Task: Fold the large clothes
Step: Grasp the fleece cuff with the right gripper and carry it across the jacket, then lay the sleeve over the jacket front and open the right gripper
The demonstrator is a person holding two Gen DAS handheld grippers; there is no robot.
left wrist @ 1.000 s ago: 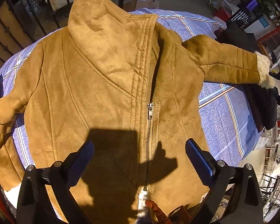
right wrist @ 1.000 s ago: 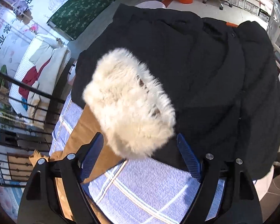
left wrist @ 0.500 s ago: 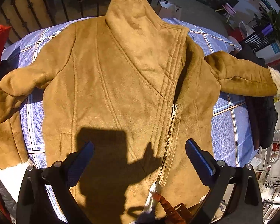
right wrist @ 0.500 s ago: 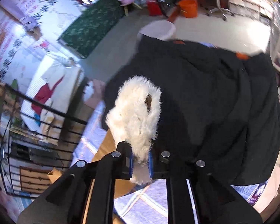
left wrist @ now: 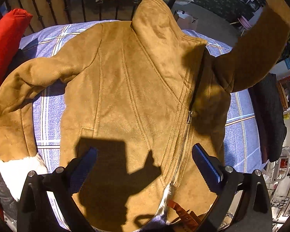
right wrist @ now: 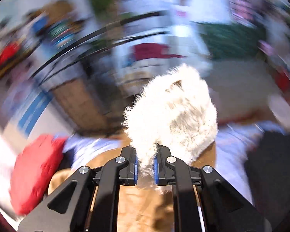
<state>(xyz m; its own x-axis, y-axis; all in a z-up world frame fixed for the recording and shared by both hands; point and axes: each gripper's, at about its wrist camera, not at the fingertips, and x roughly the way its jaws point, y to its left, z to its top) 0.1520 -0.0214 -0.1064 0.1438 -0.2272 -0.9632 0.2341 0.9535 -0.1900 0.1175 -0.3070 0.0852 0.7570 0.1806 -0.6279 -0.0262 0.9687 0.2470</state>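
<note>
Lying flat on the checked bedspread (left wrist: 239, 135) is one tan jacket (left wrist: 129, 89), collar pointing toward the railing (left wrist: 67, 2), hem nearest. The right gripper (right wrist: 145, 168) is pinching its fluffy cuff (right wrist: 172, 108) tight, one sleeve (left wrist: 257, 52) raised; the left gripper (left wrist: 145, 166) is hovering wide apart, empty.

Two black grippers, left gripper (left wrist: 144, 169) and right gripper (right wrist: 145, 169): angular linkage arms, silver round screws, ribbed blue pads (left wrist: 206, 166).

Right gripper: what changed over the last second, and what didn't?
The right gripper went from open around the white fleece cuff to shut on it, then swung the tan jacket's sleeve up off the blue checked bedspread. The left gripper stayed open above the jacket's body; the other sleeve still lies flat.
</note>
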